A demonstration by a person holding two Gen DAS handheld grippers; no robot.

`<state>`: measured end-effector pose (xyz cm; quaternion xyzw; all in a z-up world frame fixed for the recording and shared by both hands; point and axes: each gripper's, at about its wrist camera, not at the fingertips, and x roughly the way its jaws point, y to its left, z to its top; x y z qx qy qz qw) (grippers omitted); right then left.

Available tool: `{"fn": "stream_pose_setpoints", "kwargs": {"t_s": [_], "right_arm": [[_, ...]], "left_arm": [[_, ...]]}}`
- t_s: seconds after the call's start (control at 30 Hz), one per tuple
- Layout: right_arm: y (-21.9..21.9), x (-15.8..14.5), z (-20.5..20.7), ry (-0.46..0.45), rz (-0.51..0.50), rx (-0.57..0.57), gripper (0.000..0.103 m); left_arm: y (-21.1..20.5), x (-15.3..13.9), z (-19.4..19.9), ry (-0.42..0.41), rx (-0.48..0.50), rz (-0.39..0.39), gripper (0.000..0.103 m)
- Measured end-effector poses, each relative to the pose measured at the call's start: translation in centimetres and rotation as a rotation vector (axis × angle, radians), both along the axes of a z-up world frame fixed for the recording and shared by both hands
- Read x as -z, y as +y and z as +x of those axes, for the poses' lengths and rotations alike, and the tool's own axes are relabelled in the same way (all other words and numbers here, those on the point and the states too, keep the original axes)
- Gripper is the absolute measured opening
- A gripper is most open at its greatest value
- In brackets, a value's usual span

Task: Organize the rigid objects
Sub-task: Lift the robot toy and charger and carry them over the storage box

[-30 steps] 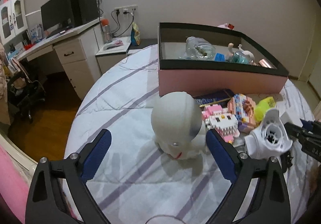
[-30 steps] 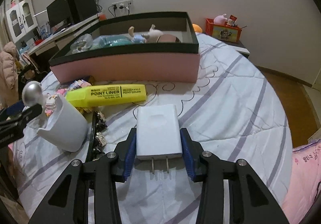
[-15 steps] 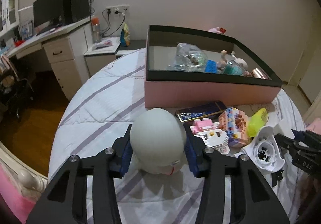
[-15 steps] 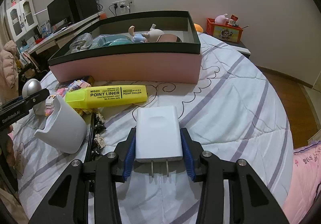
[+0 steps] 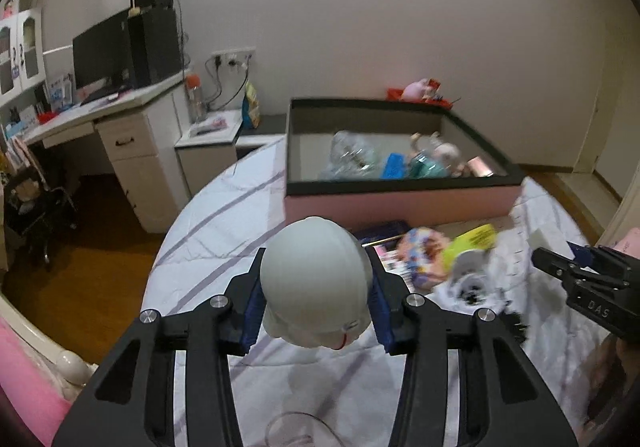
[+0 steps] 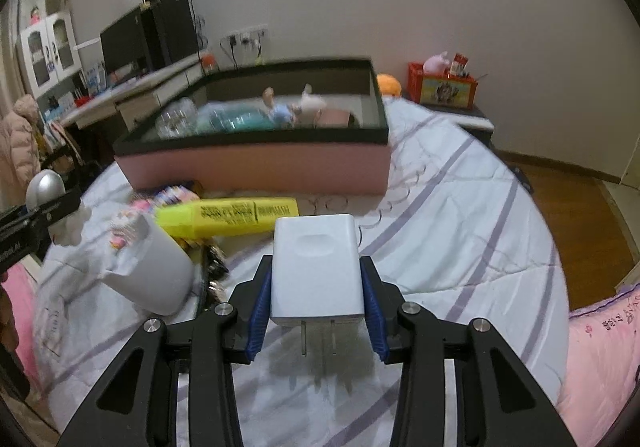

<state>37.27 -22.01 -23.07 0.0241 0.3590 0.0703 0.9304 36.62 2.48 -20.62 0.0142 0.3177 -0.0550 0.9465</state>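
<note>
Striped bed [image 6: 460,207] carried the pink box [image 6: 256,167], your left gripper [image 5: 316,303] clamped the white figurine [image 5: 316,287] before it, your right gripper [image 6: 316,287] clamped the white charger [image 6: 316,267].

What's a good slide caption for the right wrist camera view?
Right gripper clamps a white plug adapter above the striped bedspread, pink storage box ahead.

The far left part of the pink box [image 5: 308,151] lies bare; bottles and toys [image 5: 416,163] crowd its right. Before its near wall, the yellow highlighter [image 6: 228,217] and white cup [image 6: 152,271] block the bed [image 6: 460,215], whose right side lies open.
</note>
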Motion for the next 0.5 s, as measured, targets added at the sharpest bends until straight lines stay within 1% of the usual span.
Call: {"fn": "stream_pose_setpoints", "kwargs": {"t_s": [0.23, 0.27, 0.3, 0.37, 0.5], "right_arm": [[0.7, -4.4, -3.6, -0.158, 0.03, -0.011, 0.042], [0.9, -5.2, -4.4, -0.197, 0.035, -0.011, 0.042], [1.2, -5.9, -4.9, -0.21, 0.031, -0.018, 0.042], [1.8, -7.3, -6.2, -0.266, 0.041, -0.029, 0.042], [3.4, -9.7, -8.0, -0.339, 0.03, -0.055, 0.042]], "left_arm": [[-2.2, -2.7, -3.0, -0.091, 0.042, -0.022, 0.045], [-2.5, -3.3, -3.5, -0.114, 0.036, -0.031, 0.045], [-2.6, -3.6, -3.9, -0.128, 0.031, -0.033, 0.045], [-3.1, -4.7, -5.1, -0.165, 0.038, -0.025, 0.045], [-4.0, -6.8, -7.0, -0.231, 0.034, -0.003, 0.045]]}}
